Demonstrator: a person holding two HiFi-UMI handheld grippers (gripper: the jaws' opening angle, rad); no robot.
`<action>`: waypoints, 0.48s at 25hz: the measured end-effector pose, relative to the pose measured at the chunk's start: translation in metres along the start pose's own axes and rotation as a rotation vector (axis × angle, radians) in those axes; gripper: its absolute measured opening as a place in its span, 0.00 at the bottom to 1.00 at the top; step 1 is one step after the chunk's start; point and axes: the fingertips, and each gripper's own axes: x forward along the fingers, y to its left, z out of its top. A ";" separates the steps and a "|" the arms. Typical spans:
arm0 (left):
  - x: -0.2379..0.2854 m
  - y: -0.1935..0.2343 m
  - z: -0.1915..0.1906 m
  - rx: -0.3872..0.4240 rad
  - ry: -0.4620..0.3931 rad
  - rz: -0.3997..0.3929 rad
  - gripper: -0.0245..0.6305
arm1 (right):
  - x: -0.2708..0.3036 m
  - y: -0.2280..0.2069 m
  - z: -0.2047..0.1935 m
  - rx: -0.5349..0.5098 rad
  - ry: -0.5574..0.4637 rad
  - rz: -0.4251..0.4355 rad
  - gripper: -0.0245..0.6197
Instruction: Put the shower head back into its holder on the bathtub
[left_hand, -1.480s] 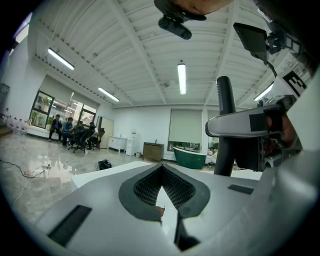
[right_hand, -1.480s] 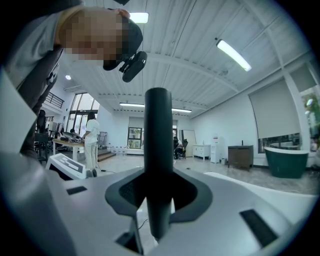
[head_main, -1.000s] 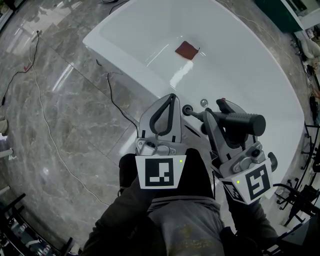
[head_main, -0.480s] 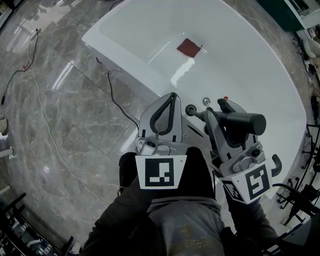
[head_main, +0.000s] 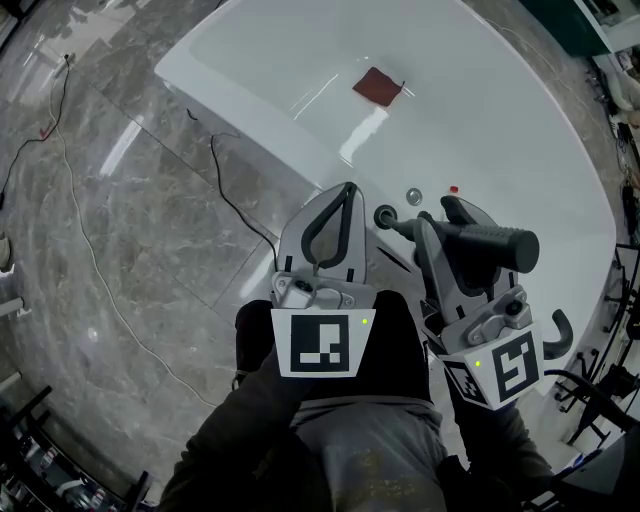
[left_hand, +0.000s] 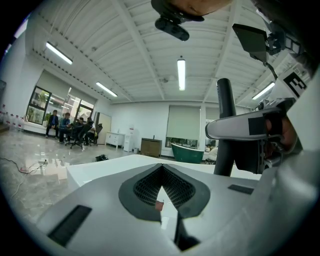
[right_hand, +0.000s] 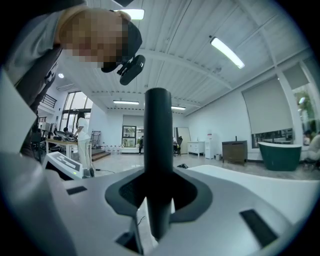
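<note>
I've got right tongs (head_main: 452, 225) clamped on dark grey cylindrical shower head (head_main: 492, 241) | left tongs (head_main: 343, 195) pinched together, empty | round dark holder (head_main: 385, 215) on white bathtub rim (head_main: 280, 130), head's 10 o'clock | risk: I misalign, head slips off the rim

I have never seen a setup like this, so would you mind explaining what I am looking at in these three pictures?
There is no robot arm here: a person holds a two-jaw gripper in each hand. The head view comes from a camera on the person's head, looking steeply down. The other two views come from cameras riding on each gripper, looking along its jaws. The left gripper has its jaws together with nothing between them. The right gripper is shut on the dark handle of the shower head. Below them is a white bathtub on a grey marble floor. A reddish-brown square lies inside the tub. On the rim, just ahead of the grippers, sits a dark ring, probably the holder.
</note>
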 end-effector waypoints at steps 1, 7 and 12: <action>0.000 0.001 -0.002 0.001 0.000 0.000 0.04 | 0.001 0.000 -0.002 0.000 -0.001 -0.005 0.22; 0.001 0.013 -0.015 -0.017 0.015 0.017 0.04 | 0.006 -0.002 -0.016 0.003 0.012 -0.019 0.22; 0.002 0.019 -0.019 -0.019 0.016 0.021 0.04 | 0.009 -0.003 -0.022 0.003 0.014 -0.031 0.22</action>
